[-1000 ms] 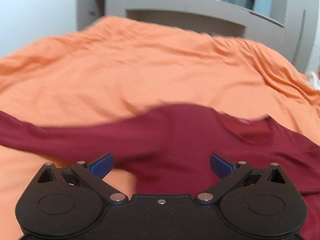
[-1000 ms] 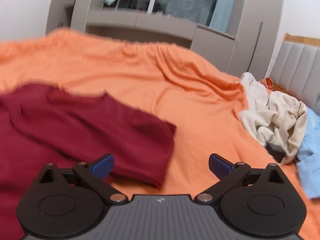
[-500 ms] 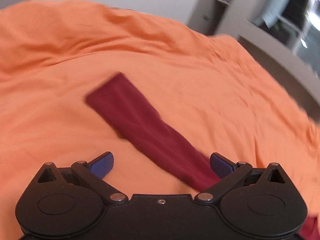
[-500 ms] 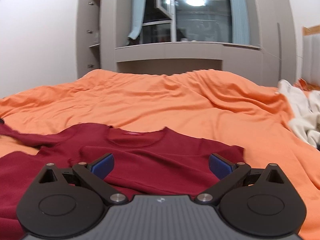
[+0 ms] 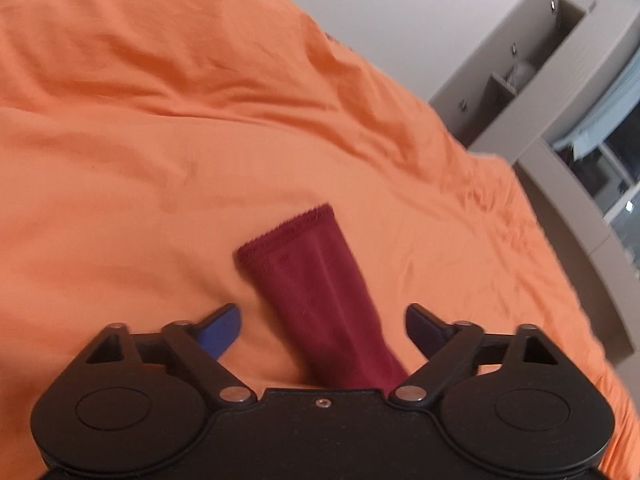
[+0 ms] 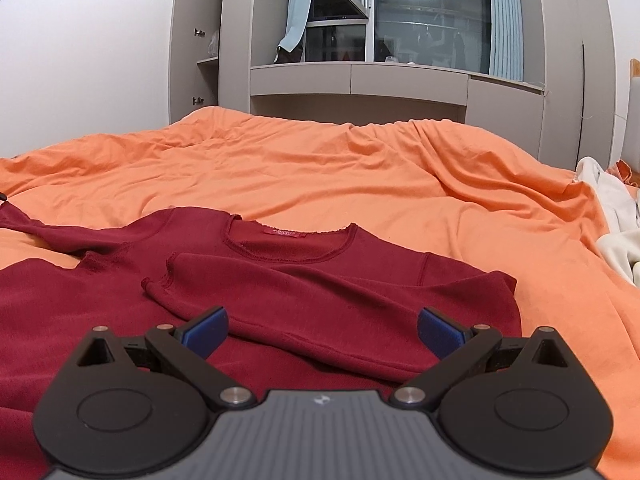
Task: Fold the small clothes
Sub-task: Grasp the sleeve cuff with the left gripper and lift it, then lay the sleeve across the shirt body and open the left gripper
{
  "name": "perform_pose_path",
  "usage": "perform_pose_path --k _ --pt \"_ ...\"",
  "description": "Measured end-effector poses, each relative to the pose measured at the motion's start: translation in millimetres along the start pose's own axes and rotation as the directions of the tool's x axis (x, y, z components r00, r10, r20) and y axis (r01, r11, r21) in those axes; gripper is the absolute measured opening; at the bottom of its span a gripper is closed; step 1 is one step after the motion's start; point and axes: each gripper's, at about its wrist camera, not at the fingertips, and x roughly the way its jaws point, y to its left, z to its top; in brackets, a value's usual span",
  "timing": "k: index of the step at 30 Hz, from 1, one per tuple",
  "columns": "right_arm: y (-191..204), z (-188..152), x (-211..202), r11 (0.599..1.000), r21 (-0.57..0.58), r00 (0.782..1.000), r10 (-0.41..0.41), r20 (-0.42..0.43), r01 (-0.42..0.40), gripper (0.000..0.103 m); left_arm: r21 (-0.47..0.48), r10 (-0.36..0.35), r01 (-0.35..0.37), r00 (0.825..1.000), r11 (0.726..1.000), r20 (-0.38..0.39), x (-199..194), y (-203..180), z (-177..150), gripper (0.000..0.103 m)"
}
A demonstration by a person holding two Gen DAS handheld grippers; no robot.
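Note:
A dark red long-sleeved top (image 6: pixel 280 280) lies flat on the orange bed sheet (image 6: pixel 360 176), neck away from me. Its right sleeve (image 6: pixel 320 300) is folded across the chest. Its left sleeve (image 5: pixel 316 292) stretches out over the sheet, cuff at the far end. My left gripper (image 5: pixel 322 330) is open, its blue fingers either side of that sleeve, just above it. My right gripper (image 6: pixel 322 332) is open and empty, low over the folded sleeve and the top's body.
A pile of cream clothes (image 6: pixel 616 232) lies at the right edge of the bed. A grey wardrobe and window unit (image 6: pixel 360 80) stands beyond the bed. In the left wrist view the sheet (image 5: pixel 140 160) spreads wide around the sleeve.
My left gripper swung left from the top's body to the outstretched sleeve and closed in on its cuff. My right gripper swung left from the bed's right side to face the top's chest.

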Motion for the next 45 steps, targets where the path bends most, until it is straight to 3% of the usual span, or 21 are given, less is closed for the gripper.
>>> perform_pose_path --k 7,9,10,18,22,26,31,34,40,45 --pt "-3 -1 2 1.000 0.009 1.000 0.005 -0.007 -0.005 0.103 -0.043 -0.045 0.045 0.999 0.998 0.003 5 3 0 0.038" --pt "-3 0 2 1.000 0.008 1.000 0.004 -0.007 -0.003 0.103 -0.046 -0.062 0.062 0.998 0.997 0.002 6 4 0 0.019" --pt "-3 0 2 1.000 0.008 1.000 0.004 -0.007 -0.004 0.103 -0.045 -0.066 0.066 0.998 0.997 0.004 6 3 0 0.003" --pt "-5 -1 2 1.000 0.020 1.000 -0.002 -0.002 0.002 0.103 0.033 -0.054 0.051 0.993 0.998 0.103 -17 -26 -2 0.004" --pt "-7 -1 2 1.000 0.024 1.000 -0.004 0.000 0.004 0.103 0.125 -0.115 0.096 0.982 0.987 0.152 -37 -62 -10 0.003" --pt "-9 0 0 0.999 0.038 1.000 -0.006 0.008 0.005 0.103 0.232 -0.203 0.164 0.967 0.959 0.157 -56 -108 -29 0.003" --pt "-16 1 -3 0.997 0.072 1.000 -0.019 0.013 0.018 0.103 0.339 -0.316 0.265 0.943 0.903 0.105 -77 -164 -64 0.003" --pt "-23 2 -5 0.994 0.094 0.999 -0.048 0.009 0.047 0.103 0.398 -0.384 0.331 0.921 0.856 0.061 -90 -196 -90 0.003" --pt "-40 3 -6 0.983 0.138 0.992 -0.124 -0.001 0.123 0.103 0.522 -0.491 0.455 0.868 0.722 -0.077 -116 -256 -166 0.004" --pt "-52 2 -5 0.973 0.180 0.990 -0.142 -0.012 0.142 0.103 0.605 -0.514 0.514 0.836 0.608 -0.193 -124 -284 -241 0.004"
